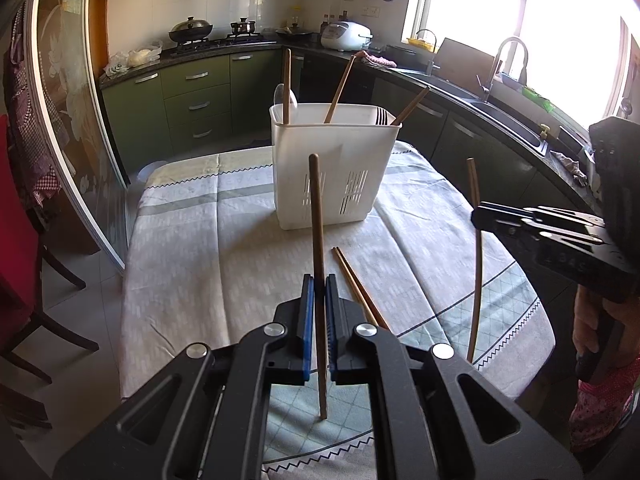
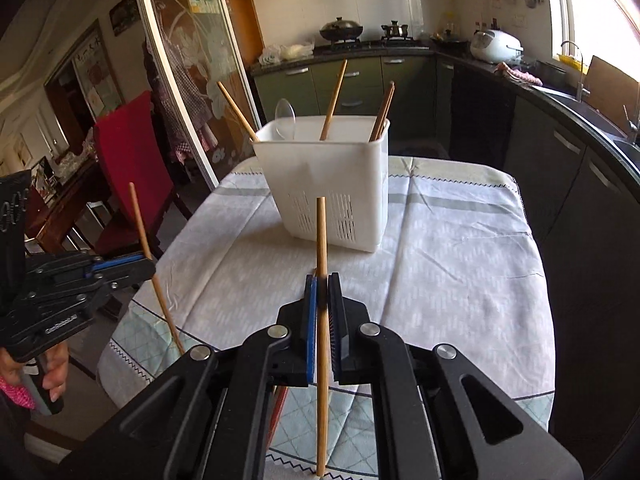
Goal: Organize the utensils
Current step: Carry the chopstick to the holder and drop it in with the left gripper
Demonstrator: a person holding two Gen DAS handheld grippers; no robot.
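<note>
A white slotted utensil basket (image 1: 332,168) (image 2: 328,184) stands upright on the cloth-covered table (image 1: 192,248). It holds several chopsticks, a clear spoon (image 1: 282,96) and a fork (image 1: 383,116). My left gripper (image 1: 319,282) is shut on a dark brown chopstick (image 1: 317,216), held upright in front of the basket. My right gripper (image 2: 322,280) is shut on a lighter chopstick (image 2: 321,232), also upright; it shows at the right of the left wrist view (image 1: 476,240). Two chopsticks (image 1: 356,284) lie on the cloth to the right of my left gripper.
A red chair (image 2: 124,168) stands left of the table. Green kitchen cabinets (image 1: 192,104), a stove with pots (image 1: 192,30), a rice cooker (image 1: 346,36) and a sink (image 1: 504,116) run along the back and right.
</note>
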